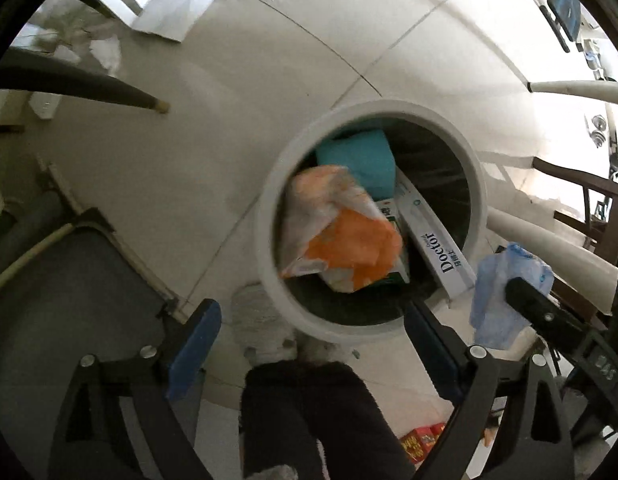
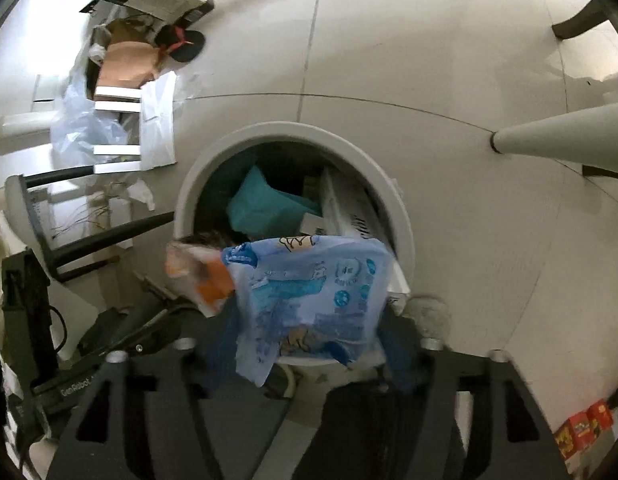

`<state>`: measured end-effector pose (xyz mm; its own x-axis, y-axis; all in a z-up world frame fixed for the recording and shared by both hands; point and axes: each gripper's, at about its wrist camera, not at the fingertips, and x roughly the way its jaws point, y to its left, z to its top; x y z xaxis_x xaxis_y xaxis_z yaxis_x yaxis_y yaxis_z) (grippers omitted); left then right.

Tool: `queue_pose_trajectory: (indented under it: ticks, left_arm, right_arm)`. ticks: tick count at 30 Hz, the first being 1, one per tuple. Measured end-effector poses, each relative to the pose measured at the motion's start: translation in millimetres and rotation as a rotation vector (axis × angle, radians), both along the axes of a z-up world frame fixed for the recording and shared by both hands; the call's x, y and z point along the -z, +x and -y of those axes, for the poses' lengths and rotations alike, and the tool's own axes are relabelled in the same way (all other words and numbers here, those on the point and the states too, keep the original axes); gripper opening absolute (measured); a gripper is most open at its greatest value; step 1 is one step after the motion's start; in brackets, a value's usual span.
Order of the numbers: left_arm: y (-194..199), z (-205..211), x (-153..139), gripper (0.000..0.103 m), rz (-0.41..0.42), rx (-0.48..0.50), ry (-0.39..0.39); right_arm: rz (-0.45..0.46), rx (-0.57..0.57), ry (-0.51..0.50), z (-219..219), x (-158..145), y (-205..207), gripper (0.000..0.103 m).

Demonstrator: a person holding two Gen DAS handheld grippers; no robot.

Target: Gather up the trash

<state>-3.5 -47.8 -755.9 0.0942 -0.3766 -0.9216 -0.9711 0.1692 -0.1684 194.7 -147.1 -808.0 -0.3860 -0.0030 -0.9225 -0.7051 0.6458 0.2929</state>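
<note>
A round white trash bin [image 1: 269,216] stands on the pale tiled floor; it also shows in the right wrist view [image 2: 401,216]. Inside lie a teal packet [image 1: 361,156], a white "Doctor" box [image 1: 437,256] and a green carton. An orange and white wrapper [image 1: 341,232] hangs blurred over the bin mouth, free of my left gripper [image 1: 309,344], which is open above the bin's near rim. My right gripper [image 2: 309,336] is shut on a blue plastic wrapper [image 2: 309,296], held over the bin's near edge; the wrapper also shows in the left wrist view [image 1: 497,292].
Dark chair legs [image 1: 89,88] stand to the left. White table legs [image 1: 569,88] stand to the right. Cardboard, plastic sheet and boxes [image 2: 121,80] lie on the floor beyond the bin. Red boxes [image 1: 421,440] lie near the person's dark-clothed leg [image 1: 309,420].
</note>
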Motion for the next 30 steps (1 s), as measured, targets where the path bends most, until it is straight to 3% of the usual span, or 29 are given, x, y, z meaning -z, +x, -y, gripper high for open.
queue_pose_trajectory:
  ticks: [1, 2, 9, 14, 19, 30]
  left_arm:
    - [-3.6, 0.0, -9.8, 0.094, -0.012, 0.002, 0.02]
    - [-5.3, 0.3, -17.0, 0.094, -0.021, 0.007, 0.039]
    - [-23.9, 3.7, -74.3, 0.094, -0.099, 0.1, 0.178]
    - [-22.5, 14.4, -118.0, 0.094, -0.142, 0.162, 0.258]
    - [-13.7, 29.5, -178.0, 0.094, -0.155, 0.212, 0.3]
    - [21.9, 54.3, -332.6, 0.094, -0.112, 0.332, 0.383]
  right_arm:
    - [-0.002, -0.01, 0.009, -1.2, -3.8, -2.1, 0.097]
    - [0.004, -0.022, 0.016, -2.0, -8.8, -4.0, 0.1]
    - [0.102, -0.132, 0.039, -0.2, -51.7, -23.4, 0.102]
    - [0.225, -0.175, 0.027, 15.9, -96.5, -31.4, 0.102]
    - [0.306, -0.16, 0.011, 38.4, -164.2, -33.5, 0.102]
    - [0.268, -0.072, 0.073, 79.6, -329.9, -15.0, 0.102]
